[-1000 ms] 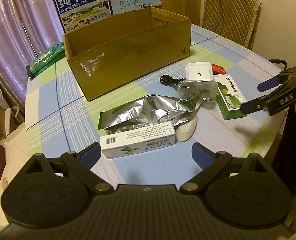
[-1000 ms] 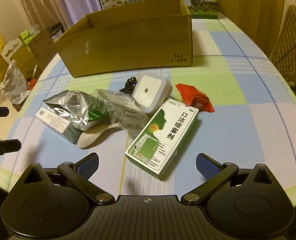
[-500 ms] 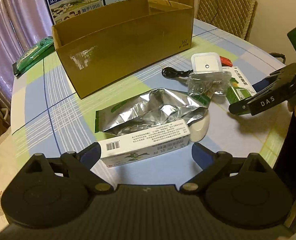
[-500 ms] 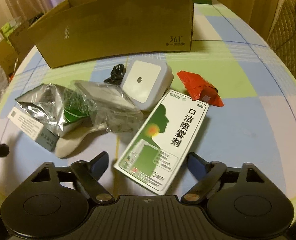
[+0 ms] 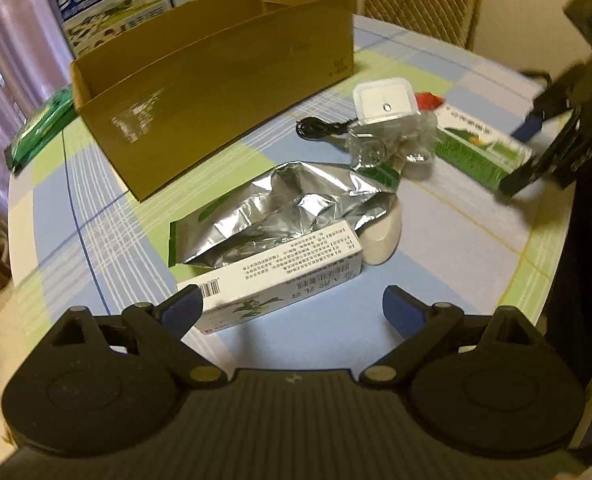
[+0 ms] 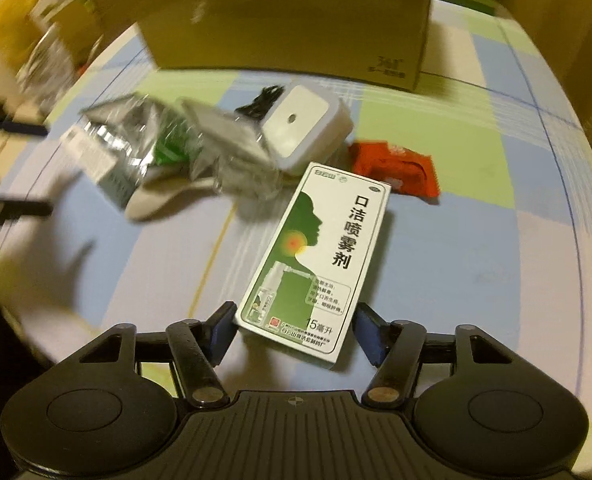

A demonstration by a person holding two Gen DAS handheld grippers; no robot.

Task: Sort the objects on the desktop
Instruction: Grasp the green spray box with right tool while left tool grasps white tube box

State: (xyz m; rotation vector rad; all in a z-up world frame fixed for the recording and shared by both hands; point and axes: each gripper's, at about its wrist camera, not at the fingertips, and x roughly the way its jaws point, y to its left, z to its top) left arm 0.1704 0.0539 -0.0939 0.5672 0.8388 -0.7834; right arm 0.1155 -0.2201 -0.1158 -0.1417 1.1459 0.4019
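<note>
right gripper (image 6: 293, 330) has dropped in from a second ago and now straddles the near end of the spray box (image 6: 320, 256), jaws narrowed to just wider than it, pads beside both edges, contact not clear, box flat on the table (image 6: 476, 264). left gripper (image 5: 287, 308) has closed on the white carton (image 5: 283, 272), jaws wide open, holding nothing, left pad at its barcode end. likely two pickups starting; nothing seen in the cardboard box (image 5: 223, 80) yet, and foil bag (image 5: 291, 208) and night light (image 6: 304, 128) remain out.

Green/white spray box (image 6: 316, 256) flat on table, beside white square device (image 6: 306, 128).
</note>
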